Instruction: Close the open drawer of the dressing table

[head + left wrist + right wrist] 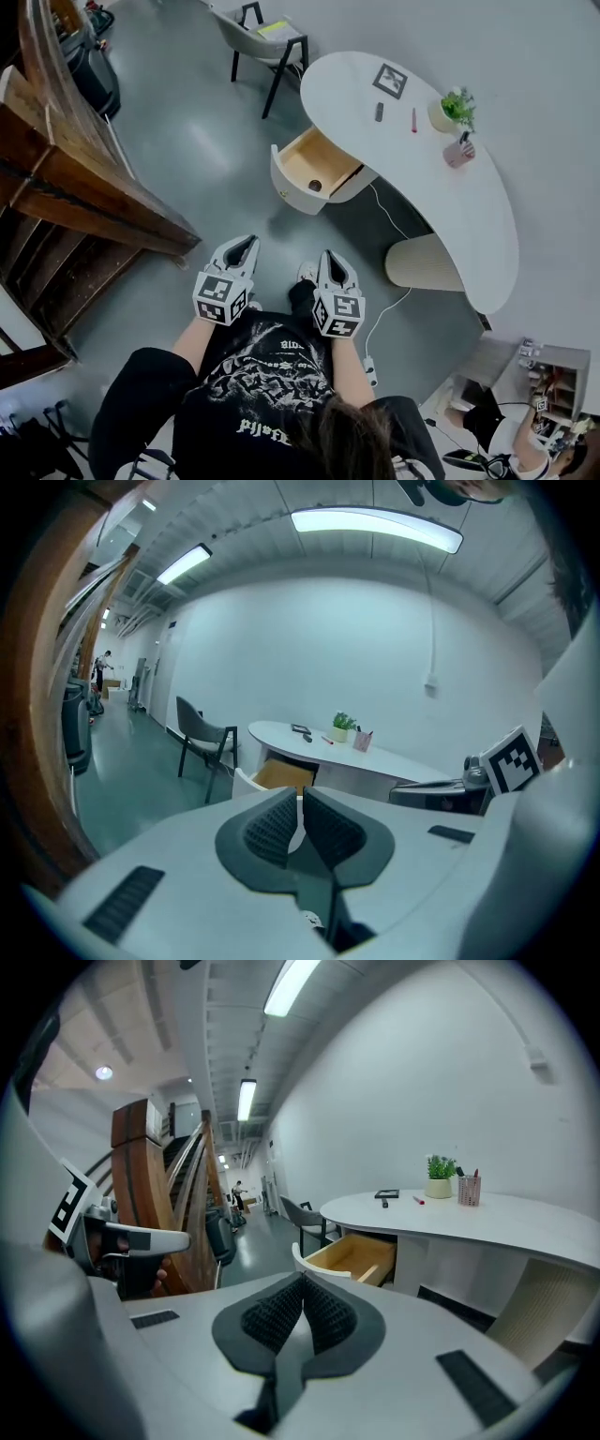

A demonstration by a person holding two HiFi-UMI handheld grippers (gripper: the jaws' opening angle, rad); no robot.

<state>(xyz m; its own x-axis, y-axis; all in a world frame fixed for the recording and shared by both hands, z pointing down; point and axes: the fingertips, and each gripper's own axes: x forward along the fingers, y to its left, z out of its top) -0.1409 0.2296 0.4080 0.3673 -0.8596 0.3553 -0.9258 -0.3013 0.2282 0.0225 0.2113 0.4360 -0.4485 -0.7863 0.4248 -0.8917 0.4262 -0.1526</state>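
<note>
The white curved dressing table stands against the wall, with its drawer pulled out; the drawer has a wooden inside and a white front. The drawer shows again in the left gripper view and in the right gripper view. Both grippers hover over the floor, a stretch short of the drawer front. My left gripper is shut with nothing in it, its pads meeting. My right gripper is likewise shut and empty, pads together.
A chair stands left of the table. On the tabletop sit a potted plant, a pink pen cup, a marker card and small items. A wooden staircase runs along the left. A white cable trails on the floor.
</note>
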